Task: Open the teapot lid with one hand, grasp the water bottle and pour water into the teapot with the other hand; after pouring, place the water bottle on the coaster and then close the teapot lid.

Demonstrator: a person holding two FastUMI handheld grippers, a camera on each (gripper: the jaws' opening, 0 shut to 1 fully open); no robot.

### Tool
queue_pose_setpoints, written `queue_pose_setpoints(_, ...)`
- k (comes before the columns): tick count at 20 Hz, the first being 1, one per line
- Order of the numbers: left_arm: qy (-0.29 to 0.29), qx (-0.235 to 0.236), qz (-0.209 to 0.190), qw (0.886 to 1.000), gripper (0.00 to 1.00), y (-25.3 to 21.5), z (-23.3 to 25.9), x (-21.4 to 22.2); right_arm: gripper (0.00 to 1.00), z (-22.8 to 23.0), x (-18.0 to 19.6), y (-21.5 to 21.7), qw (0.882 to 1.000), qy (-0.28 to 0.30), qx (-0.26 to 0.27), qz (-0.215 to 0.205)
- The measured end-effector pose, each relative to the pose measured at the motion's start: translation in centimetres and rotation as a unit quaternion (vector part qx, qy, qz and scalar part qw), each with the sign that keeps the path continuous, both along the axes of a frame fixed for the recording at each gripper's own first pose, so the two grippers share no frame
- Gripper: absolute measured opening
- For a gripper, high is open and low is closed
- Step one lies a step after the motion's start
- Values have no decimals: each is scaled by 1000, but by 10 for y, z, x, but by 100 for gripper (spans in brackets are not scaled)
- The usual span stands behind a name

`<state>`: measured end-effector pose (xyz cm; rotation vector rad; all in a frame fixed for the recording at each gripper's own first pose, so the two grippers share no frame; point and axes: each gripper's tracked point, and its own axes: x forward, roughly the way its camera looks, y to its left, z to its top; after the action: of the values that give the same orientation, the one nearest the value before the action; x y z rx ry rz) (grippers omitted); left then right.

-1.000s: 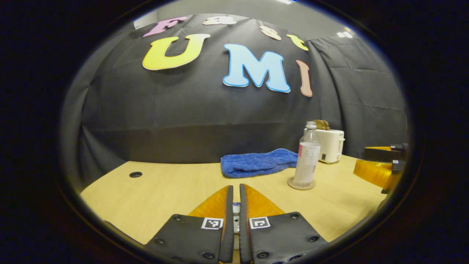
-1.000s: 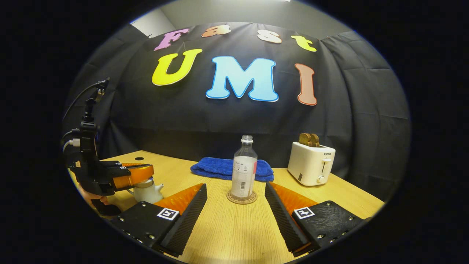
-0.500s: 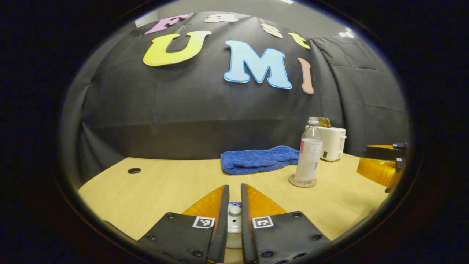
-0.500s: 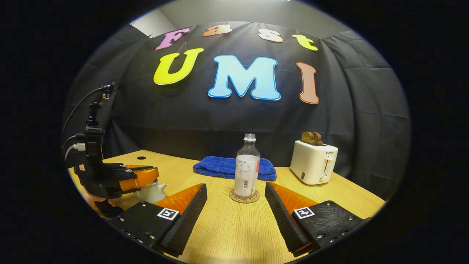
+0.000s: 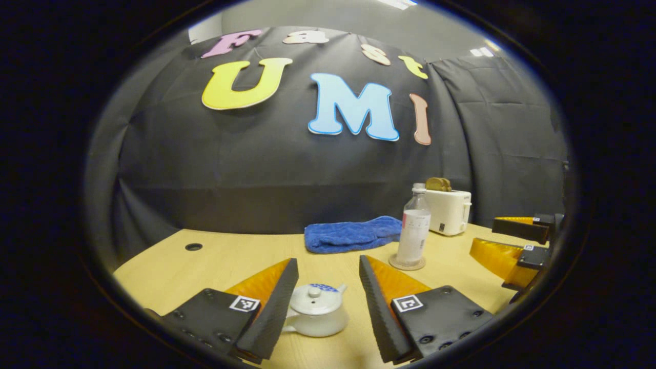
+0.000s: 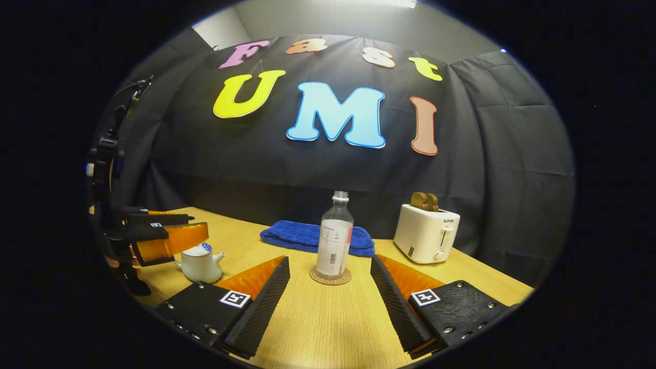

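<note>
**Lid back on, both grippers free**

Where the left gripper point(image 5: 324, 302) pinched the lid half a second ago, its fingers now stand wide apart around the teapot point(image 5: 318, 318), lid point(image 5: 318, 306) seated. Seen from the right gripper point(image 6: 330, 300), also spread and empty, the bottle point(image 6: 334, 237) stands on its coaster point(image 6: 330, 277), well ahead. Judging by this, the task looks finished.

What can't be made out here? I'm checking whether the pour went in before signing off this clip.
- Water in the teapot: the lid covers it, left gripper view.
- Water level in the water bottle: clear plastic, too small, right gripper view.
- Teapot's handle side: behind the left gripper's finger.
- Hand on the left gripper: lost at the dark edge, right gripper view.
</note>
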<state>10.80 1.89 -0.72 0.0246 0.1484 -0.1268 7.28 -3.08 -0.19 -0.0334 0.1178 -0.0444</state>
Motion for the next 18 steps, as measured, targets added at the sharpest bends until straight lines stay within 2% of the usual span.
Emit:
queue_pose_setpoints(3, -4, -10, -3, 1000, 77, -7, 6, -21, 98, 1, -14, -2, 1000, -7, -9, -10)
queue_pose_setpoints(6, -21, -9, 3, 1000, 76, -7, 17, -42, 98, 9, -29, 7, 1000, -10, -13, 1)
queue_pose_setpoints(9, -34, -8, 12, 999, 76, -5, 20, -57, 98, 26, -37, 15, 999, -42, -16, 10)
queue_pose_setpoints(12, -47, -15, 12, 999, 77, -4, 25, -70, 98, 25, -46, 23, 999, -38, -5, 17)
queue_pose_setpoints(15, -66, -7, 15, 998, 77, -1, 30, -75, 98, 25, -57, 22, 999, -31, -15, 9)
queue_pose_setpoints(18, -69, -25, 0, 997, 77, -11, 28, -79, 98, 24, -69, 20, 999, -27, -25, -1)
